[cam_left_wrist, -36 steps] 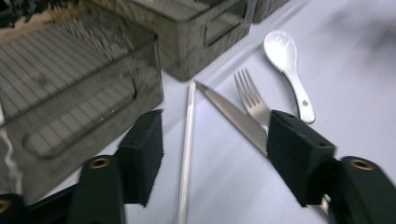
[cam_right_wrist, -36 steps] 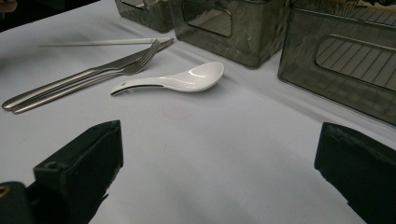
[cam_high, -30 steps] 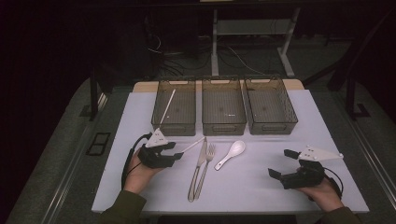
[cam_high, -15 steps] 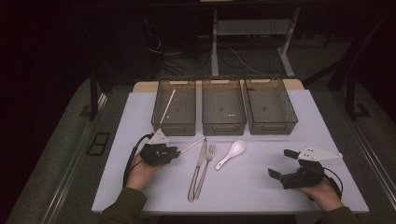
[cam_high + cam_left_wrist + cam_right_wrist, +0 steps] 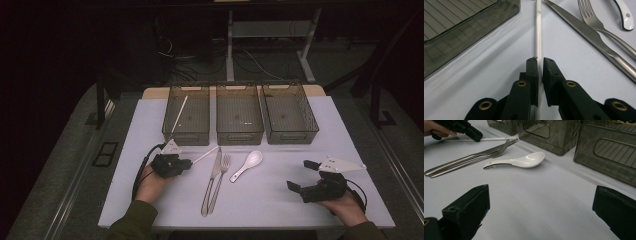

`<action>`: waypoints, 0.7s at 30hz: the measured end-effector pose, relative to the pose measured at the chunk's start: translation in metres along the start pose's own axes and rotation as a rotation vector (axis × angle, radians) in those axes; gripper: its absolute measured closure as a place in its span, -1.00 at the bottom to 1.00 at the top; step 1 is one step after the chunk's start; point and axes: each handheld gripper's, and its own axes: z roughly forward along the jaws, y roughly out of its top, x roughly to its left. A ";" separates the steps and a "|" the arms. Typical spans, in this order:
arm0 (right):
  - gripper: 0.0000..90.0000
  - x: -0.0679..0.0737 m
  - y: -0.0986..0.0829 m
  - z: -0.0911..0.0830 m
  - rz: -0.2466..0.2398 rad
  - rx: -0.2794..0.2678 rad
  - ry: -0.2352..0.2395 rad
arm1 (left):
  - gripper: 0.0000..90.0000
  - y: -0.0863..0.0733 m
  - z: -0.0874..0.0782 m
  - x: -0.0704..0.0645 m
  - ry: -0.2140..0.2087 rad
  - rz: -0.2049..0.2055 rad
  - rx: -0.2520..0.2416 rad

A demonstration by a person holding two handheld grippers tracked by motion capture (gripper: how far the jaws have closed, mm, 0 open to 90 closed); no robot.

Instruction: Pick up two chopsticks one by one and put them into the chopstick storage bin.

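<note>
White and thin, the chopstick (image 5: 538,37) lies on the worktop (image 5: 260,195) between the left bin (image 5: 186,116) and the knife (image 5: 584,32). The left claw (image 5: 540,63) pinches its near end; lifting level should prevent slipping. The right claw (image 5: 541,215) rests spread.

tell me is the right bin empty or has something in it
Empty. The high view shows only bare ribbed floor inside the right bin, while the left bin holds a white stick leaning on its rim.

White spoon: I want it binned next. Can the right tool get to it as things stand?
Probably yes: the right tool stands open, and bare table lies between it and the white spoon.
</note>
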 end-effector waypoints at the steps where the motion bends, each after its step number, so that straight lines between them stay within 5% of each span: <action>1: -0.97 0.000 0.000 0.000 -0.001 0.001 -0.001 | 0.86 0.000 0.000 0.000 0.001 0.000 0.001; 7: -0.97 0.000 0.000 0.000 -0.003 0.001 -0.001 | 0.87 0.002 0.000 -0.003 0.018 0.021 0.009; 13: -0.97 0.001 0.000 0.000 -0.005 0.000 0.002 | 0.88 0.002 0.000 -0.002 0.015 -0.012 0.014; 21: -0.97 0.001 0.000 0.000 -0.009 -0.001 0.004 | 0.88 0.004 -0.001 -0.005 0.028 -0.001 0.025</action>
